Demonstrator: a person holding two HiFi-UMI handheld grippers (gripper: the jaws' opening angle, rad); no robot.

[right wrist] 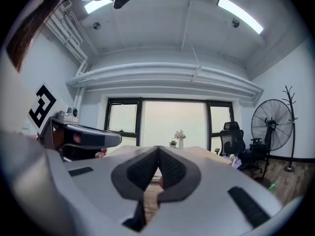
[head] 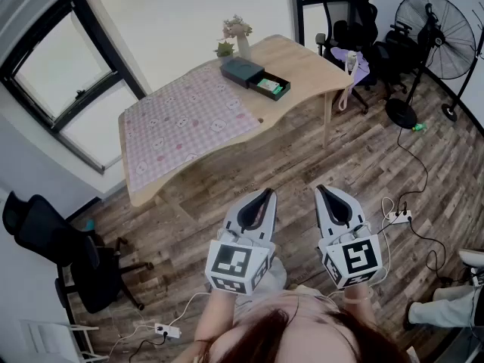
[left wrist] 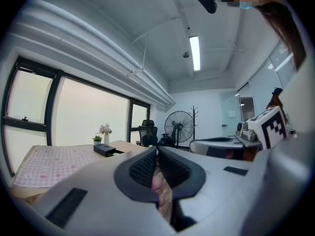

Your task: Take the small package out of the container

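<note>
A dark box-like container [head: 253,73] sits on the far part of the wooden table [head: 310,66], its drawer pulled out with a small green package [head: 271,86] inside. From the left gripper view the container [left wrist: 104,150] looks tiny and far off. My left gripper [head: 267,195] and right gripper [head: 321,190] are held side by side over the floor, well short of the table. Both are shut with nothing between the jaws. The left gripper [left wrist: 156,150] and the right gripper [right wrist: 158,148] show their pads meeting at the tips.
A pink checked cloth [head: 189,123] covers the table's left half. A vase of flowers [head: 238,36] and a small plant [head: 224,49] stand behind the container. Office chairs [head: 72,259], a floor fan [head: 439,32] and cables with power strips [head: 399,217] lie around on the wooden floor.
</note>
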